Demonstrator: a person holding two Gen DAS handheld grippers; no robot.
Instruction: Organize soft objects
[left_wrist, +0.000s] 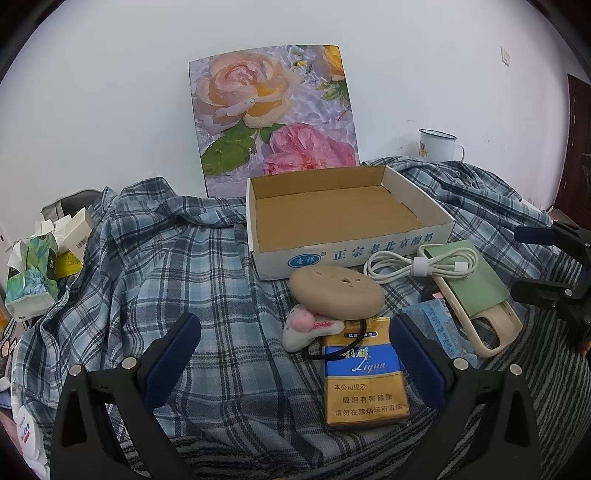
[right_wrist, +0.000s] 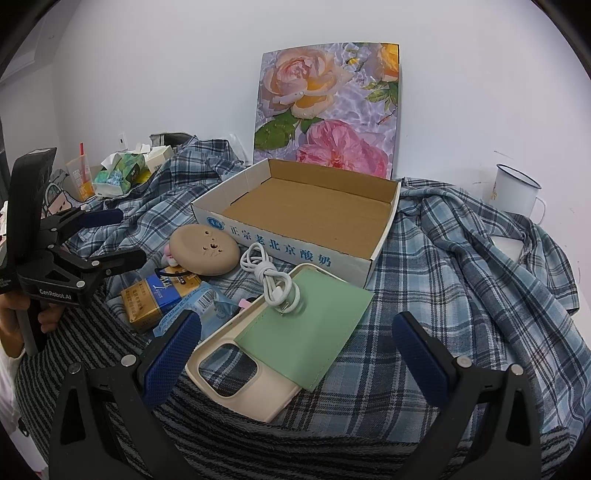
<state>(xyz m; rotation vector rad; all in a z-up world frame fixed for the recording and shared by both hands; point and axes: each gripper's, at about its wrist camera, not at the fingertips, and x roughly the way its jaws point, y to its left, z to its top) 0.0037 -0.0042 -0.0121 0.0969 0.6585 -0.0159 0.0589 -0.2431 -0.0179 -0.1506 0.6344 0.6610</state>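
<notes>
A tan round squishy pad (left_wrist: 336, 295) lies in front of the open cardboard box (left_wrist: 258, 221), partly over a small pink-and-white plush (left_wrist: 310, 328). Below them a black hair tie (left_wrist: 325, 356) rests on a gold-and-blue cigarette pack (left_wrist: 364, 384). My left gripper (left_wrist: 295, 339) is open just above this group, holding nothing. In the right wrist view a cream phone case (right_wrist: 258, 391) with a green cover (right_wrist: 314, 325) and a coiled white cable (right_wrist: 269, 280) lie between the fingers of my open right gripper (right_wrist: 295, 339). The pad (right_wrist: 207, 251) and box (right_wrist: 221, 218) are further back.
A blue plaid shirt (left_wrist: 166, 258) covers the striped bedding (right_wrist: 295, 443). A floral board (left_wrist: 273, 118) leans on the wall behind the box. A white enamel mug (right_wrist: 515, 192) stands far right. Tissue packs and cartons (left_wrist: 33, 280) crowd the left. A blue packet (left_wrist: 432, 321) lies by the phone case.
</notes>
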